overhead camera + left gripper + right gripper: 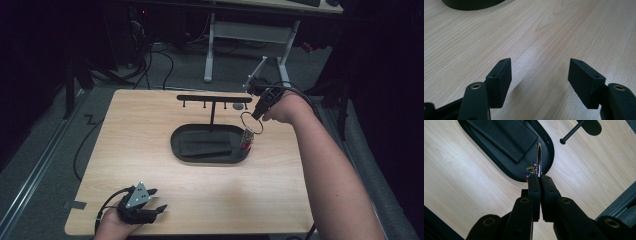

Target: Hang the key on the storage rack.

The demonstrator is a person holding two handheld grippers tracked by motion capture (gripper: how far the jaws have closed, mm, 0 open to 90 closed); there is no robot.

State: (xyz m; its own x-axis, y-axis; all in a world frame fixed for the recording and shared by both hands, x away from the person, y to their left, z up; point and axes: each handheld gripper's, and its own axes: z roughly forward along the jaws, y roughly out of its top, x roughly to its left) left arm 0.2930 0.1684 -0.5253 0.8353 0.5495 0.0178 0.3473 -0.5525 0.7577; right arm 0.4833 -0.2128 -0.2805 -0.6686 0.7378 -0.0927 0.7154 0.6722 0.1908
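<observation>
I have the right gripper (258,113) pinching a metal key ring (251,123) with its jaws pressed together; the ring hangs above the right end of the black oval tray (200,147), a colourful tag (247,139) dangling below. My left gripper (150,202) rests on the tabletop (150,125), jaws spread around nothing.

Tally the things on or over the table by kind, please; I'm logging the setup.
Black tray: 1
Black hook stand: 1
Key ring with colourful tag: 1, held in the right tool
Hand-held tools: 2, counting the left tool
Total: 5
</observation>
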